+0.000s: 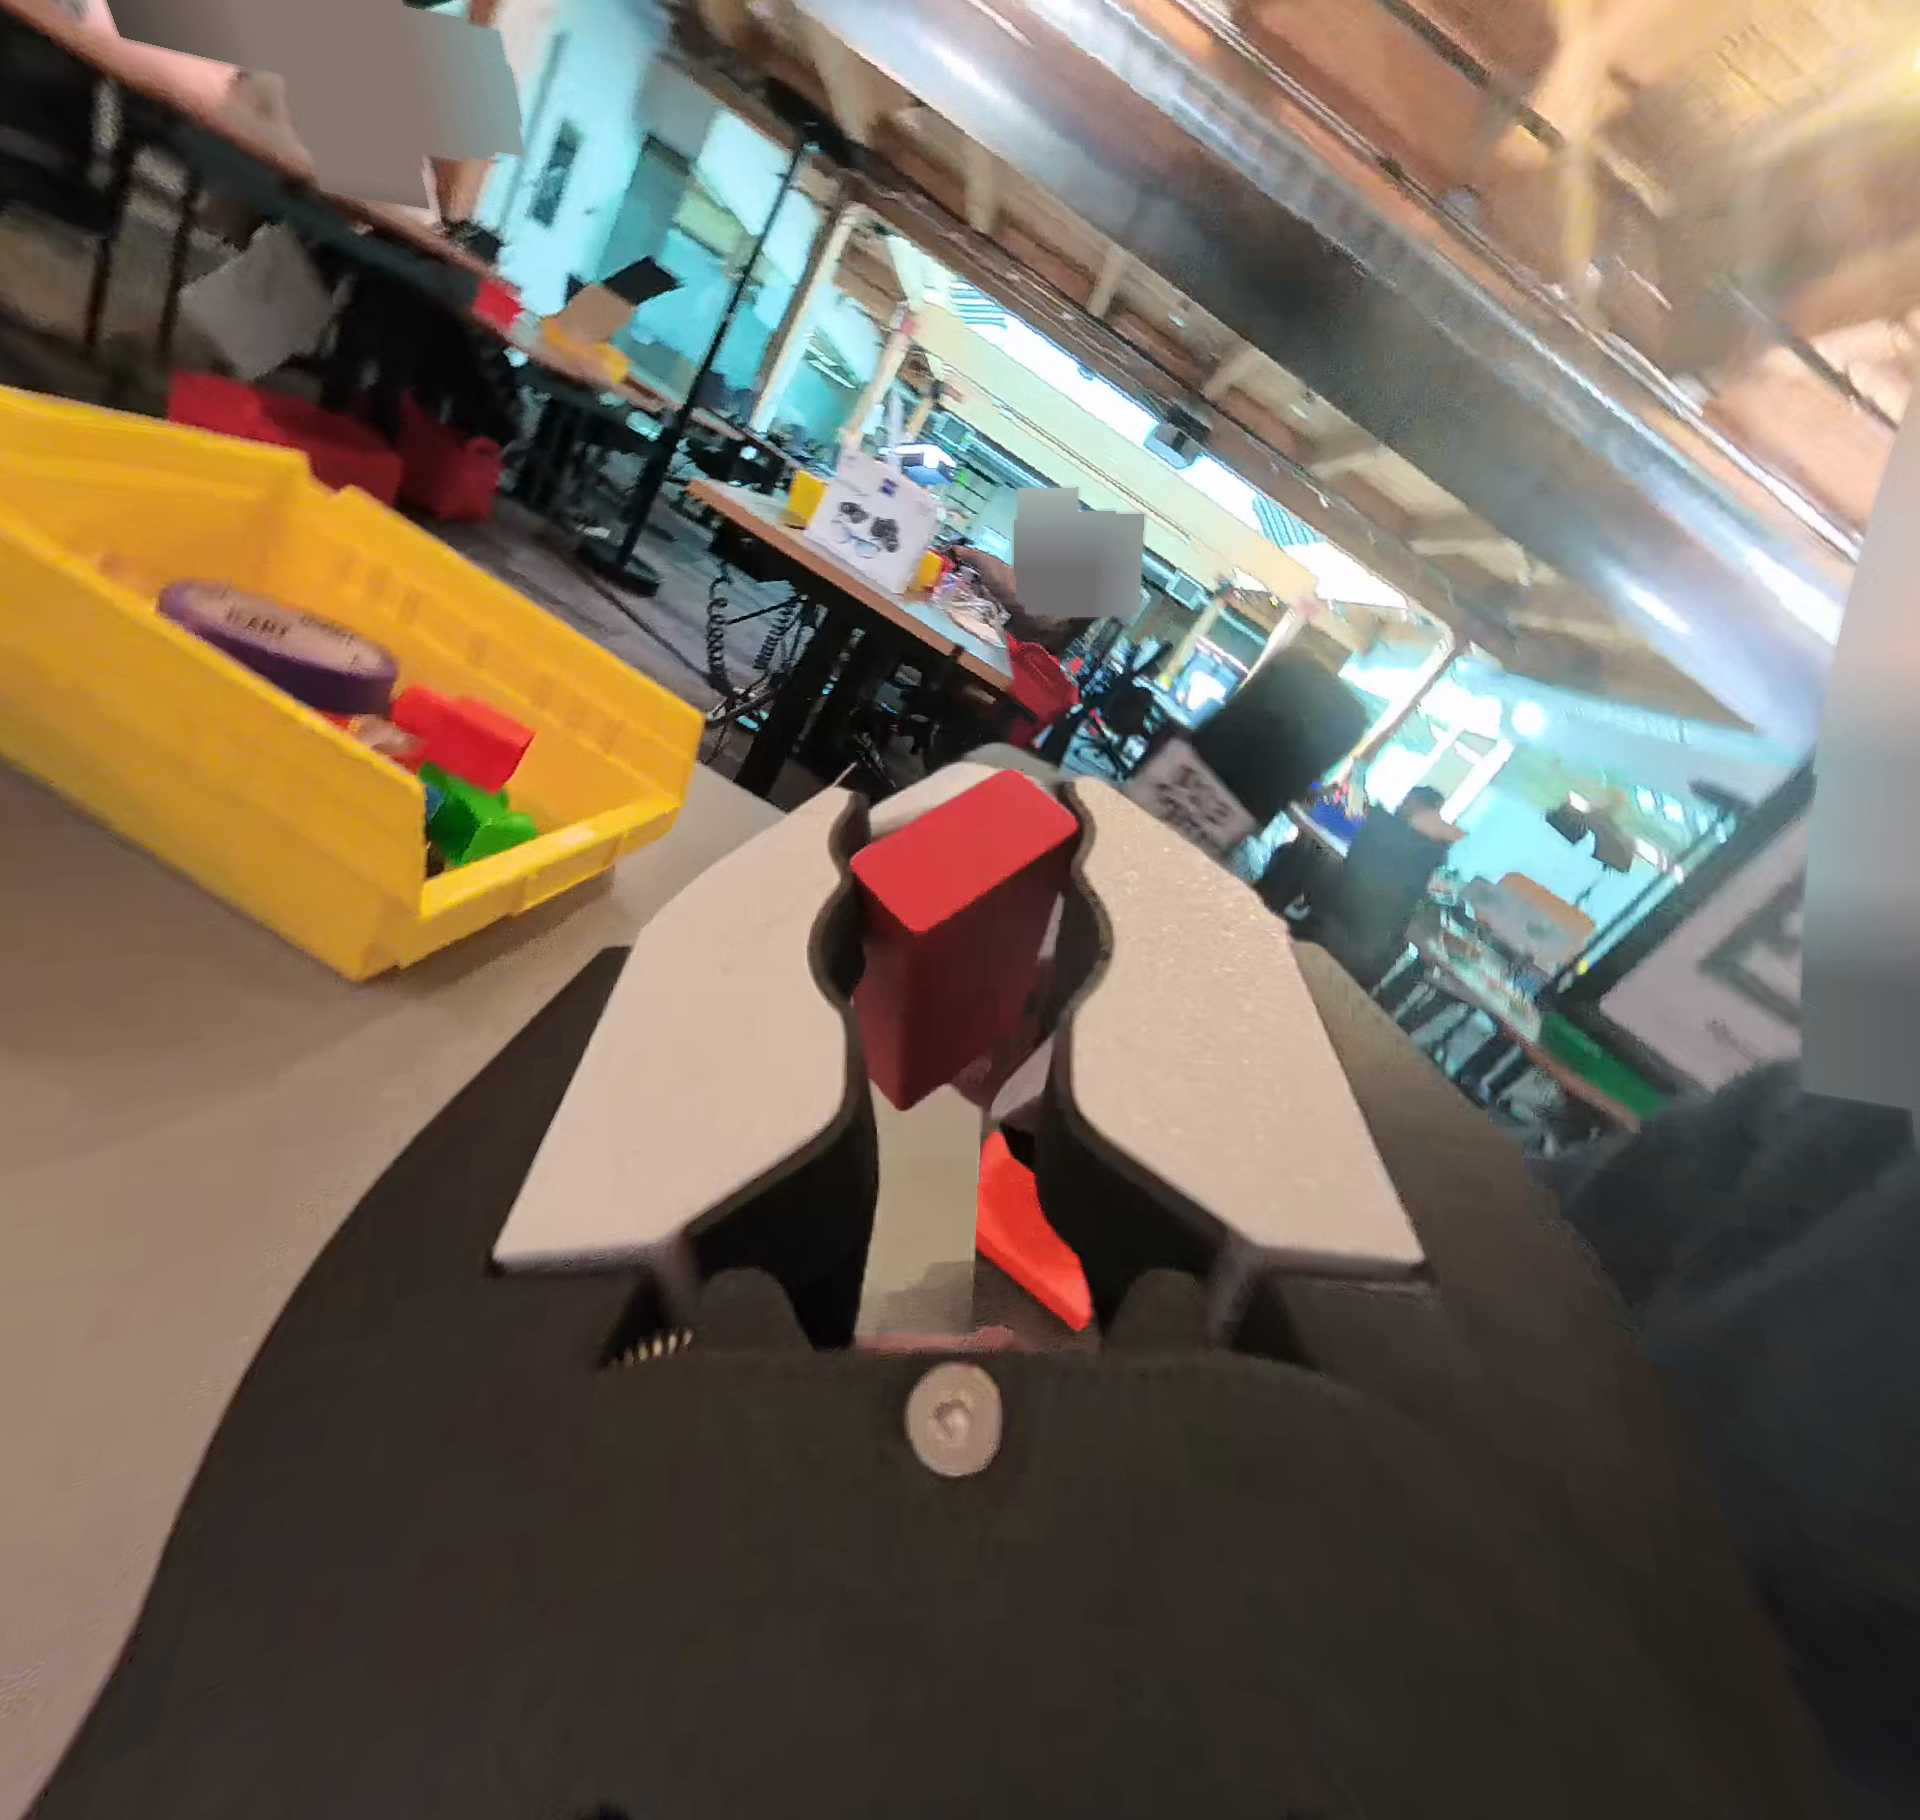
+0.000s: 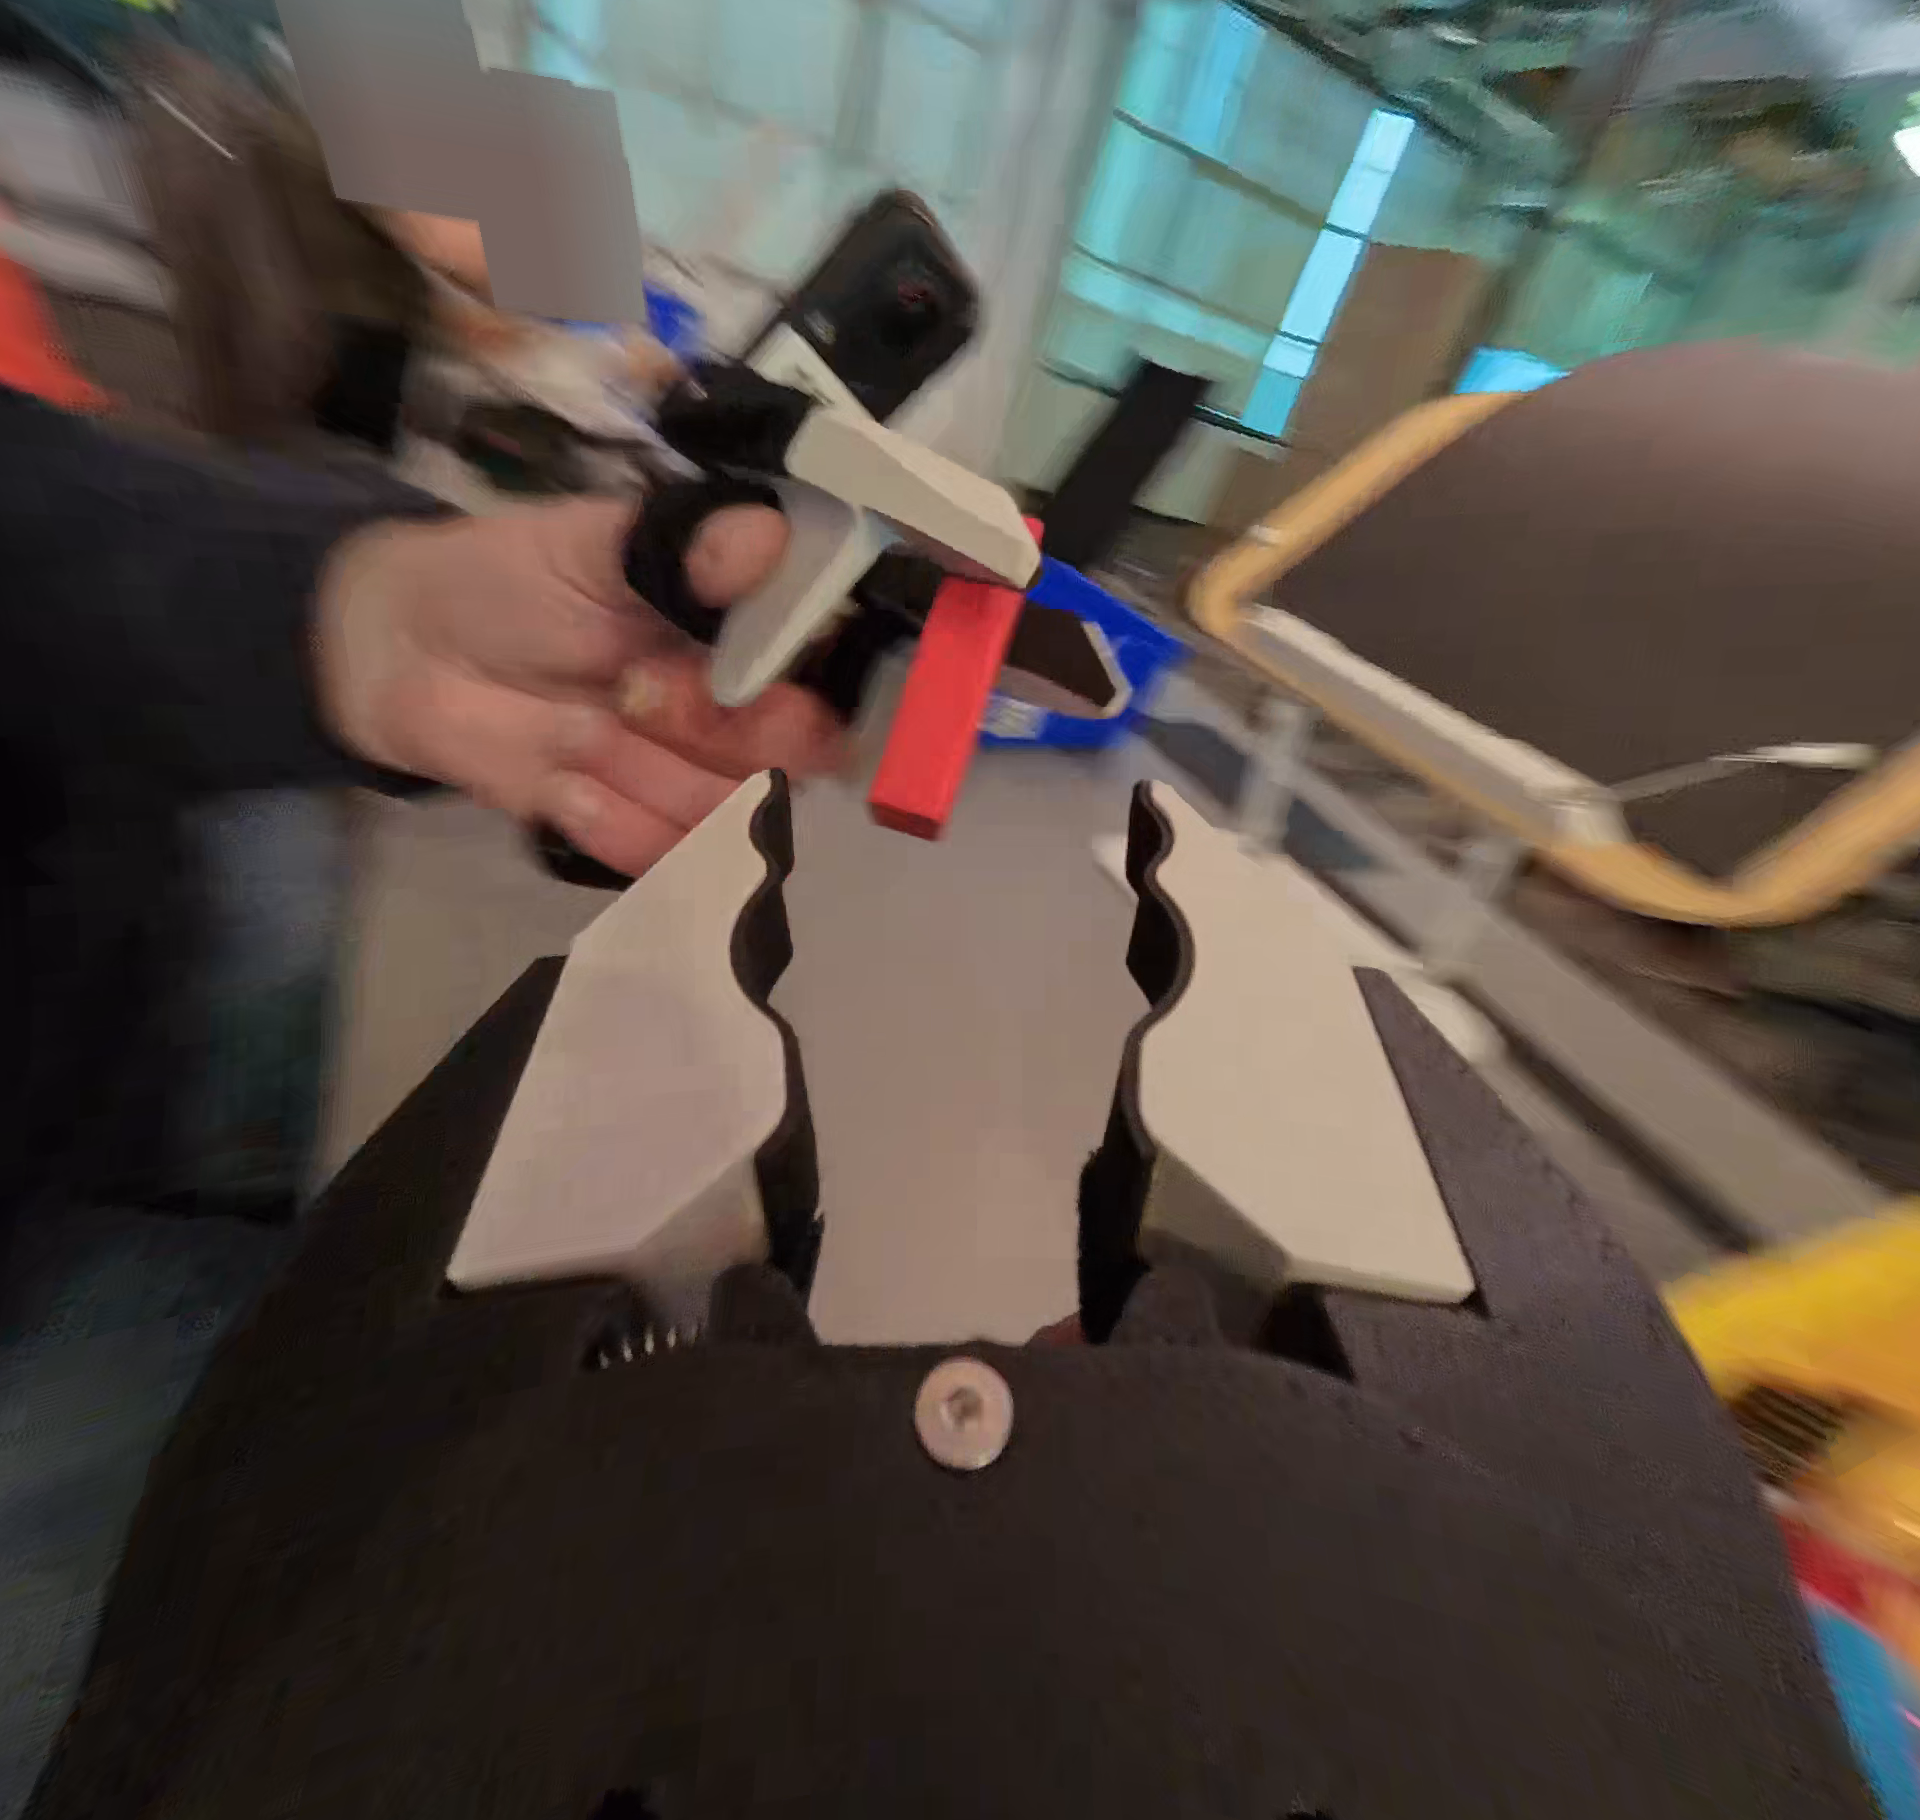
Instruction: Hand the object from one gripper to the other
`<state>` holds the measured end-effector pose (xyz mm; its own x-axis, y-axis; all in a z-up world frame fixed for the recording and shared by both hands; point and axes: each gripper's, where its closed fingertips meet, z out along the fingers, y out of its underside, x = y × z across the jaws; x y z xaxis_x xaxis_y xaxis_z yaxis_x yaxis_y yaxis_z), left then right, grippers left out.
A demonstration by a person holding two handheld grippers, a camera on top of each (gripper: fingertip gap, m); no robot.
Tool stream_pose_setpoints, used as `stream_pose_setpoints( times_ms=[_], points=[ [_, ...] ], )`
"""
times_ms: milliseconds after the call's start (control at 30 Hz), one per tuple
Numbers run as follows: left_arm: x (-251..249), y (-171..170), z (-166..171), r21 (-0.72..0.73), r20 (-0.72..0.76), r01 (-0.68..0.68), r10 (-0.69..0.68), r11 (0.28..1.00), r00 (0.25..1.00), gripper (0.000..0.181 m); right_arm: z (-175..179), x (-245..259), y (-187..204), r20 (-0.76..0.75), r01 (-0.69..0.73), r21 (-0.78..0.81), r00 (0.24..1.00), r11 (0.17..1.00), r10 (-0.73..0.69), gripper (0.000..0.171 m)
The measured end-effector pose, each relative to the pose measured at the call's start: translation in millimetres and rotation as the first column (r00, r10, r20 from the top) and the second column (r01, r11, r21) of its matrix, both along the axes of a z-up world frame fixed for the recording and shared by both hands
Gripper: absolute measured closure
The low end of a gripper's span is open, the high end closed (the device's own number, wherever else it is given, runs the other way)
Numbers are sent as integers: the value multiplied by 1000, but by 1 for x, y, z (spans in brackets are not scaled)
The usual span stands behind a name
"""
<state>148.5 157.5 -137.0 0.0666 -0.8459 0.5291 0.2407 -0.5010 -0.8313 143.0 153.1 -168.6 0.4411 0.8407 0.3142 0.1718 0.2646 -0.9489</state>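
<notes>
Left wrist view: left tool clamped on red block, held above the surface. Right tool gapes empty, just below the block's free end. Risk: early release drops it. Yellow bin well aside; air between tools open.

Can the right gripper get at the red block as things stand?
Probably yes. The right gripper is open and empty, and the red block, clamped in the left gripper, hangs just beyond its fingertips with its lower end free. Nothing lies between them; the person's hand sits off to the side.
</notes>
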Motion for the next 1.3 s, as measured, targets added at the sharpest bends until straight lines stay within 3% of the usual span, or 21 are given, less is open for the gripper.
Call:
stream_pose_setpoints(
  times_ms=[100, 200, 367, 600, 633, 767, 833, 933, 1000, 1100, 1200, 1300],
  points=[
    [2, 11, -11, -154, 3, -44, 45, 987, 999, 148, -2, 10, 14, 225, 283, 370, 897, 885, -381, 105],
    [-1, 22, -14, -296, 63, -62, 84, 953, 994, 148, 3, 1, 5, 255, 284, 662, 785, 693, -565, 117],
    [5, 16, -8, -371, 105, -15, 58, 929, 993, 148, -11, -8, 7, 264, 242, 752, 740, 612, -618, 115],
    [13, 8, -6, -445, 216, 121, -25, 888, 976, 148, 1, -8, 7, 218, 217, 802, 761, 556, -611, 125],
    [13, 8, -6, -448, 223, 128, -28, 885, 974, 148, 2, -7, 7, 215, 211, 807, 765, 551, -607, 135],
    [13, 8, -7, -461, 255, 162, -45, 872, 966, 147, 3, -6, 6, 251, 185, 785, 778, 592, -576, 137],
    [14, 8, -8, -457, 259, 166, -47, 874, 965, 147, 3, -6, 6, 266, 187, 748, 794, 637, -546, 138],
    [12, 11, -10, -391, 202, 97, -17, 915, 979, 145, 3, -2, 6, 245, 228, 595, 862, 771, -444, 139],
    [6, 13, -5, -306, 182, 39, 18, 951, 983, 134, 2, 1, 6, 196, 230, 421, 921, 877, -336, 138],
    [0, 8, 5, -147, 145, 18, 4, 989, 989, 129, 5, 5, 3, 2, 138, 65, 990, 988, -138, 138],
    [1, 1, 0, 106, -15, -14, 16, 994, 1000, 121, 6, 11, 0, -208, -66, -251, 978, 966, 13, 138],
    [1, 0, -15, 396, -250, -7, 115, 918, 961, 118, -15, 13, 0, -199, -170, -436, 976, 884, 89, 138]
  ],
)
